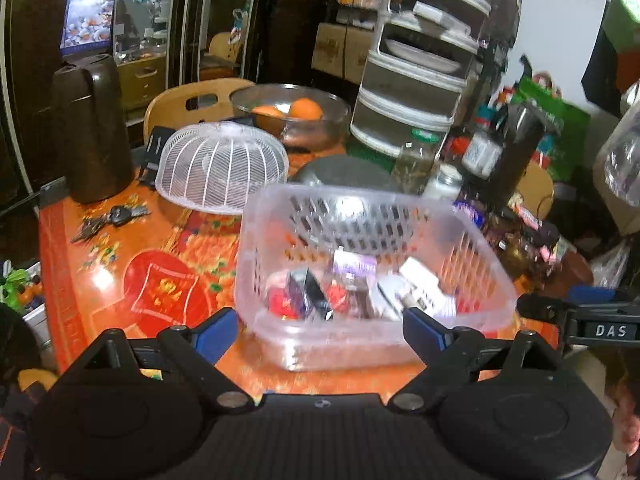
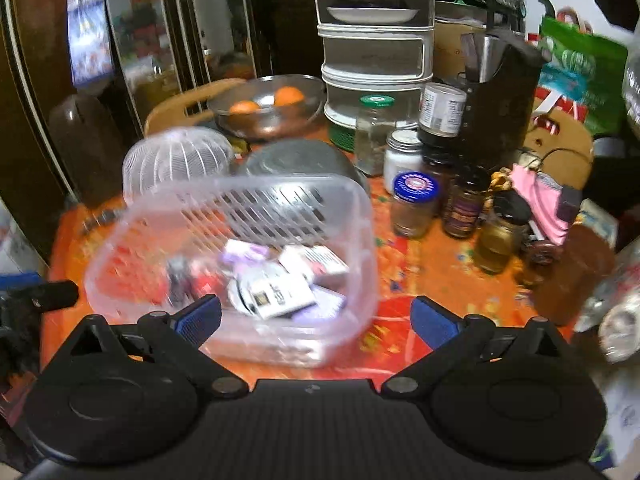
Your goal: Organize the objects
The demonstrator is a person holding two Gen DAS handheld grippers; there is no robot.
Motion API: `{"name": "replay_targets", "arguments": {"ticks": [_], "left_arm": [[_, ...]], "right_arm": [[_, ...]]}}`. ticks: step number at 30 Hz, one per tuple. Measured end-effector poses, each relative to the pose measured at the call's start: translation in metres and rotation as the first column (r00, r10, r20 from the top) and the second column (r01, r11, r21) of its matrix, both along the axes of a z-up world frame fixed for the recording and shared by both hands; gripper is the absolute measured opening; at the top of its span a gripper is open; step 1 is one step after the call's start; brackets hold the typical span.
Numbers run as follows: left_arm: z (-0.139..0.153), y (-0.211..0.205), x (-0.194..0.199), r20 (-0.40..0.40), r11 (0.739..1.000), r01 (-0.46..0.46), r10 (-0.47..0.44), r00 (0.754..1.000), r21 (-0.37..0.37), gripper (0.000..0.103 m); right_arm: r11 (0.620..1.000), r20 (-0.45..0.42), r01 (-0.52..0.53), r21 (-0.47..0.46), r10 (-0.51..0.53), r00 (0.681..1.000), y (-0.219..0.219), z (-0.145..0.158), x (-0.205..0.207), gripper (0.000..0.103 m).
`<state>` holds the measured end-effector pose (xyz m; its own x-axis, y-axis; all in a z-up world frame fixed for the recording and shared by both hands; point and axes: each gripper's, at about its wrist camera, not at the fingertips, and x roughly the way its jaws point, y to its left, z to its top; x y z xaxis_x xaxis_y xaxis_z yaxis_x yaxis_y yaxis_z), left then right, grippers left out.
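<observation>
Clear basket (image 1: 372, 280) of small packets sits just beyond both spread, empty hand-held grippers (image 1: 316, 326) (image 2: 316, 316).

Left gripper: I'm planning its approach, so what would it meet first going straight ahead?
Probably the near wall of the clear plastic basket, right ahead of the open left gripper; depth is uncertain.

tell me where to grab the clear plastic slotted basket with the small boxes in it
Probably the near rim of the clear plastic slotted basket, taken from the front. It sits upright with its rim open and thin, and it lies right ahead of the open left tongs. One tong would go inside the wall, above the small boxes, and one outside.
</observation>
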<state>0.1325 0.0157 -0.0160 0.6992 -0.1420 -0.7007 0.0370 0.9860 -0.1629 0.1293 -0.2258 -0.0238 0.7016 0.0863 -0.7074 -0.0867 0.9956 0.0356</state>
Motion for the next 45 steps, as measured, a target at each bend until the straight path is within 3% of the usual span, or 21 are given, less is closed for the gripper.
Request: {"name": "replay_targets", "arguments": {"ticks": [9,13,17,22,26,37,45], "left_arm": [[0.028,-0.020,0.004,0.012,1.000,0.019,-0.019,1.000,0.007,0.092],[0.044,-0.033,0.009,-0.030,0.998,0.015,-0.013,0.999,0.065,0.092],[0.057,-0.034,0.010,-0.092,0.998,0.010,-0.003,0.996,0.070,0.092],[0.057,-0.032,0.012,-0.166,0.996,-0.005,0.020,0.986,0.088,0.092],[0.049,-0.034,0.013,-0.197,0.995,-0.007,0.027,0.980,0.102,0.092],[0.050,-0.027,0.016,-0.165,0.996,-0.042,0.055,0.985,0.080,0.092],[0.048,-0.031,0.021,-0.151,0.995,-0.032,0.046,0.988,0.094,0.092]], "right_arm": [[0.997,0.029,-0.062,0.038,0.061,0.998,-0.004,0.035,0.002,0.103],[0.994,-0.053,-0.081,0.069,0.085,0.995,-0.005,0.046,0.012,0.103],[0.990,-0.131,-0.082,0.115,0.097,0.987,-0.009,0.049,0.019,0.103],[0.997,-0.197,-0.075,0.031,0.080,0.977,-0.006,0.042,0.024,0.103],[0.996,-0.232,-0.058,0.065,0.072,0.970,-0.010,0.036,0.026,0.103],[0.992,-0.210,-0.002,0.130,0.030,0.977,-0.020,0.034,0.026,0.103],[0.996,-0.174,-0.022,0.092,0.038,0.984,-0.017,0.034,0.025,0.103]]}}
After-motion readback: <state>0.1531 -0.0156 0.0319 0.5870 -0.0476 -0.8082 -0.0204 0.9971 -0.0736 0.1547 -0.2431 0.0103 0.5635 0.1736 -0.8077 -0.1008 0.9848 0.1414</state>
